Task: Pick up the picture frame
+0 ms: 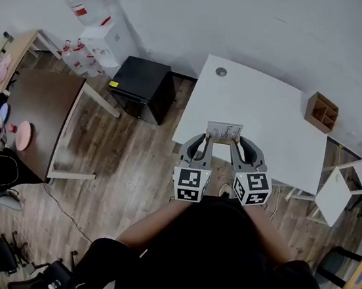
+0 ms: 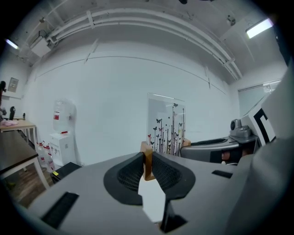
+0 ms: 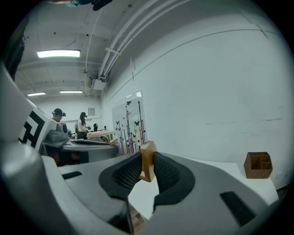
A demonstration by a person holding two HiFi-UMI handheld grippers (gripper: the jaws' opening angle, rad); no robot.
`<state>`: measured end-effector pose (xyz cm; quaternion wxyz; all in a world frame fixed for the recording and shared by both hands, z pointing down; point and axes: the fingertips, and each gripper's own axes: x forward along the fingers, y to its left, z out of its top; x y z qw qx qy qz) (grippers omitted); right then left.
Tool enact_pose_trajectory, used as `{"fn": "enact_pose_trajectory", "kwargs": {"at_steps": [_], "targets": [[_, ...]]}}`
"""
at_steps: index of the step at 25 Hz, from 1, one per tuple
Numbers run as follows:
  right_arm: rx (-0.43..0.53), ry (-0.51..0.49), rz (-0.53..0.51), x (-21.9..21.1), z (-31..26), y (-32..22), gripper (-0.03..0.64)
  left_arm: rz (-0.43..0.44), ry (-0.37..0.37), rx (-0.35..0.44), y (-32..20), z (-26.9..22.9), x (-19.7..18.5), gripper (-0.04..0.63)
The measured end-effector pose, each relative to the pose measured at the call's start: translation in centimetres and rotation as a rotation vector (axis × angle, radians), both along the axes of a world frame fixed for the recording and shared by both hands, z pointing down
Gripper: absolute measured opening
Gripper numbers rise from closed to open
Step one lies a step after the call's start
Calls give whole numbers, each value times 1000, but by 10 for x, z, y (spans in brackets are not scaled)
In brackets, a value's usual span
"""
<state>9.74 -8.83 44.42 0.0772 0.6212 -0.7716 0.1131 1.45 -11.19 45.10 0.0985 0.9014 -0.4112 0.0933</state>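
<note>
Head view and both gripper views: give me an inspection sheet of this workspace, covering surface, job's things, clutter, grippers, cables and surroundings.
Surface: white table, mostly bare, with a round hole near its far corner.
Job's things: picture frame, a clear panel printed with butterflies and stems, held upright at the table's near edge.
Clutter: wooden organizer at the table's right end; nothing else seen.
Grippers: left gripper shut on the picture frame's wooden left end; right gripper shut on its wooden right end.
Cables: thin cable on the wood floor, left of the person.
Surroundings: black cabinet beside the table, water dispenser against the wall, brown table further left.
</note>
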Motion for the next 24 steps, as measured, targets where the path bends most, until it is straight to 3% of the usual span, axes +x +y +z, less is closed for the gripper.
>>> {"fn": "enact_pose_trajectory", "kwargs": {"at_steps": [24], "targets": [[-9,29,25,-36,5,13,87,-4,49,-14,10,7,-38,61]]}}
